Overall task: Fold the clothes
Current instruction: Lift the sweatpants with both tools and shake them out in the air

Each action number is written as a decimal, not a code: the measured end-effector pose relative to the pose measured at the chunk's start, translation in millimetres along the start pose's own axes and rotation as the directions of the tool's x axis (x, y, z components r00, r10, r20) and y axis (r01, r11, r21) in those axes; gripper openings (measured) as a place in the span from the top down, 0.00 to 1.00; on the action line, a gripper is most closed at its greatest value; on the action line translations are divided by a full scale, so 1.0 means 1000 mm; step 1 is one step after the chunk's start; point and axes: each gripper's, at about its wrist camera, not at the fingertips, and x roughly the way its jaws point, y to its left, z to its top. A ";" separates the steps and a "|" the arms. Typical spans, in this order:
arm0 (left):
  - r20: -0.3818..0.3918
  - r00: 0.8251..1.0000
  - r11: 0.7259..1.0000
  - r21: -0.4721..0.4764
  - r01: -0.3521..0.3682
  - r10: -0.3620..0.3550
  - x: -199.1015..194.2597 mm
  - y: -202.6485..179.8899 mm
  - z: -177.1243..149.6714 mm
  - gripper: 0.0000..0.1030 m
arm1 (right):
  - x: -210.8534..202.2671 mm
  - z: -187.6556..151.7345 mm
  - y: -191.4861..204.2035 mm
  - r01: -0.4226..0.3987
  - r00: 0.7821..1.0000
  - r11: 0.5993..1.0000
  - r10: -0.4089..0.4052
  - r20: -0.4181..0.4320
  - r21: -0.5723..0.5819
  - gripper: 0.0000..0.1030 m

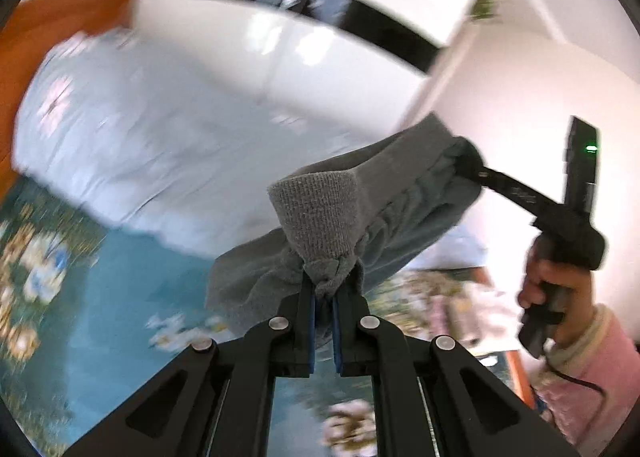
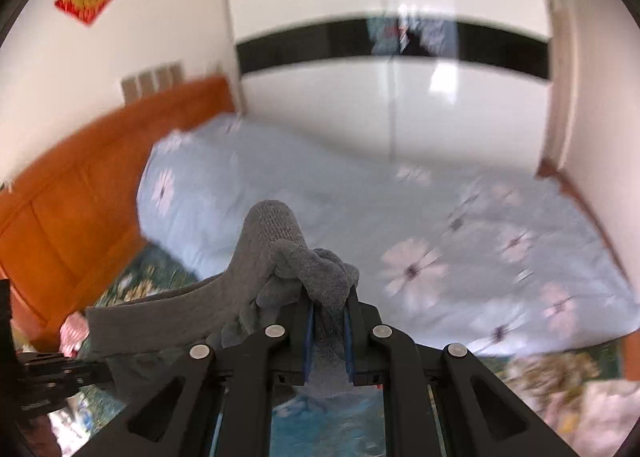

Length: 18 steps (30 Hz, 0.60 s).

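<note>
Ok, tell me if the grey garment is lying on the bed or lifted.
Lifted: the grey garment hangs bunched between left gripper and right gripper.

Quilt [image 2: 320, 201] on bed, wardrobe [image 2: 392, 105] behind

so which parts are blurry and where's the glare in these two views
Left wrist: the bedding and wardrobe are motion-smeared, while the grey garment and left gripper stay sharp; glare streaks the wardrobe doors. Right wrist: the same, the garment and right gripper crisp, background smeared, a bright reflection on the wardrobe. Both bend straight edges.
</note>
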 end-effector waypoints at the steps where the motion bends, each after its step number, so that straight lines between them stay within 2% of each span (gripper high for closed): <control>1: 0.015 0.999 0.999 0.019 0.037 -0.037 -0.008 -0.020 0.003 0.94 | -0.025 0.007 -0.015 0.023 0.999 1.000 -0.023 0.034 0.001 0.88; 3: 0.043 0.993 0.992 0.060 0.109 -0.111 -0.023 -0.061 0.010 0.94 | -0.073 0.025 -0.031 0.070 0.993 0.997 -0.068 0.099 -0.013 0.88; 5: 0.074 0.969 0.971 0.075 0.229 -0.235 -0.043 -0.094 0.022 0.94 | -0.118 0.045 -0.043 0.117 0.980 0.993 -0.111 0.163 -0.032 0.88; 8: 0.167 0.899 0.913 0.128 0.388 -0.406 -0.097 -0.130 0.044 0.94 | -0.182 0.091 -0.042 0.172 0.949 0.982 -0.142 0.281 -0.084 0.88; 11: 0.259 0.845 0.883 0.179 0.434 -0.468 -0.143 -0.137 0.052 0.94 | -0.222 0.139 -0.013 0.176 0.923 0.971 -0.106 0.371 -0.161 0.88; 13: 0.310 0.836 0.891 0.185 0.414 -0.453 -0.166 -0.123 0.053 0.94 | -0.233 0.164 0.015 0.161 0.917 0.961 -0.062 0.394 -0.224 0.88; 14: 0.329 0.845 0.906 0.172 0.386 -0.422 -0.173 -0.110 0.051 0.94 | -0.227 0.170 0.030 0.143 0.923 0.955 -0.035 0.382 -0.259 0.88; 15: 0.336 0.855 0.919 0.155 0.363 -0.395 -0.177 -0.102 0.050 0.94 | -0.221 0.177 0.046 0.126 0.929 0.948 -0.009 0.370 -0.293 0.88; 16: 0.332 0.874 0.935 0.118 0.334 -0.354 -0.175 -0.082 0.046 0.94 | -0.212 0.179 0.061 0.104 0.938 0.940 0.016 0.346 -0.326 0.88; 18: 0.305 0.915 0.963 0.021 0.269 -0.262 -0.167 -0.038 0.036 0.94 | -0.166 0.167 0.092 0.047 0.967 0.925 0.053 0.251 -0.377 0.88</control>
